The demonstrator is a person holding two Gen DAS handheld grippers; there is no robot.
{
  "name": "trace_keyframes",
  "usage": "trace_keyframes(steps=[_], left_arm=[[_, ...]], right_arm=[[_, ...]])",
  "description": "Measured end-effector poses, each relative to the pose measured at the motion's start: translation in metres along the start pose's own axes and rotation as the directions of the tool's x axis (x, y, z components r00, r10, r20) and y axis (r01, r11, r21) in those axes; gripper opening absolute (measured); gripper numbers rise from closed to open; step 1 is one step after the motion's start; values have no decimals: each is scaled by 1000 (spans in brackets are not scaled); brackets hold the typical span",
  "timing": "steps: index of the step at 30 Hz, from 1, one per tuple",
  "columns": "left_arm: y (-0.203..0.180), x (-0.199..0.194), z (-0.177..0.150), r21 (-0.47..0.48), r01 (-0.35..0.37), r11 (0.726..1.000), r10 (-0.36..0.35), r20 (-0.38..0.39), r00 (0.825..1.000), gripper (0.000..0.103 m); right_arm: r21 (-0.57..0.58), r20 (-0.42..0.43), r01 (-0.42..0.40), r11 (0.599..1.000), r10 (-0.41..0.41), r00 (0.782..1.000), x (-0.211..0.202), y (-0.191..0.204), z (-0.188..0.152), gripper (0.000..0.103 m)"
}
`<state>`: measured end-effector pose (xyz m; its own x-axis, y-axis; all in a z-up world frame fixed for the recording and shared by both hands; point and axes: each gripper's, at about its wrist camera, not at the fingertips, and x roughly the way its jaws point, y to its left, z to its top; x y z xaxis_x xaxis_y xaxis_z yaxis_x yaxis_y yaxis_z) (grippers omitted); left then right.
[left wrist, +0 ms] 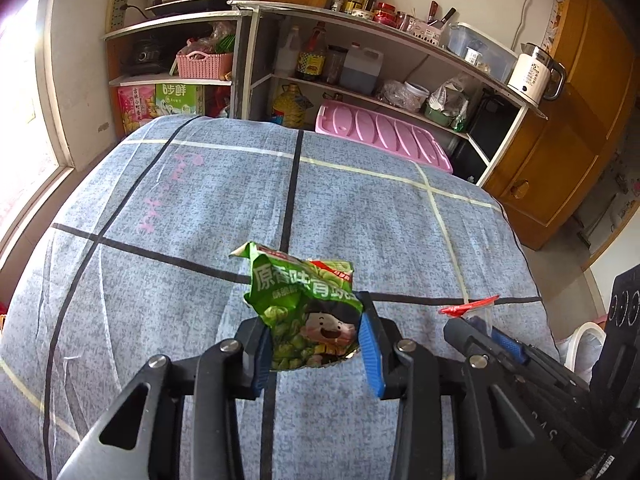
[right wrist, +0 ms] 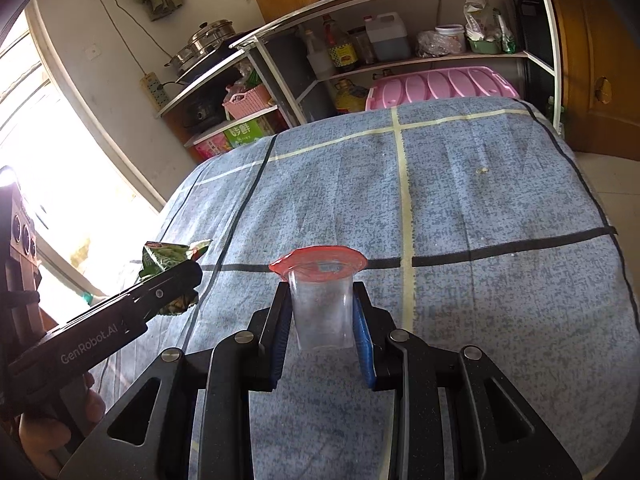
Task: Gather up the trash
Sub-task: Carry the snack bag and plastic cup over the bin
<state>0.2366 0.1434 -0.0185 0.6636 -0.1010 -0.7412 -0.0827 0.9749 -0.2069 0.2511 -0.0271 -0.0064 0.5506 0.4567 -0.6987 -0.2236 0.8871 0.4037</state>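
Left gripper (left wrist: 316,344) clamps a crumpled green snack bag (left wrist: 306,308) above the blue cloth (left wrist: 180,240). Right wrist view alone shows the right gripper (right wrist: 322,332) squeezing a clear cup (right wrist: 322,312). Cloth beyond lies bare to its far edge.

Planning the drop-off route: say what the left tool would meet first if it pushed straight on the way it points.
Likely the blue checked cloth on the table. The left tool, shut on the green snack wrapper, points forward and down, and nothing else shows ahead of it. Depth is hard to judge here.
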Motion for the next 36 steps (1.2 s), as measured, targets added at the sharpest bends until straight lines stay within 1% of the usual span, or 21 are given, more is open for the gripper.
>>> trace_keyframes(steps=[10,22,28,34,36], left_arm=[[-38,-41,-17,66,43,997,-45,36,998,39],[-95,-77,-41,158,99,982,-111,70,991,39],[-129,-89,-50,210,134,969,-152,73,986,39],[-169,-96,-58,271,168,948,-195,72,978,39],[-183,-96,-62,284,191,940,-217,63,974,39]], right_arm=[[8,68,21,1000,-21,997,-57,-13,-6,30],[26,145,78,997,-81,986,-131,-48,-24,30],[56,178,109,992,-118,977,-163,-71,-31,30],[105,210,147,984,-167,963,-196,-102,-39,30],[119,218,160,980,-183,959,-206,-113,-42,30]])
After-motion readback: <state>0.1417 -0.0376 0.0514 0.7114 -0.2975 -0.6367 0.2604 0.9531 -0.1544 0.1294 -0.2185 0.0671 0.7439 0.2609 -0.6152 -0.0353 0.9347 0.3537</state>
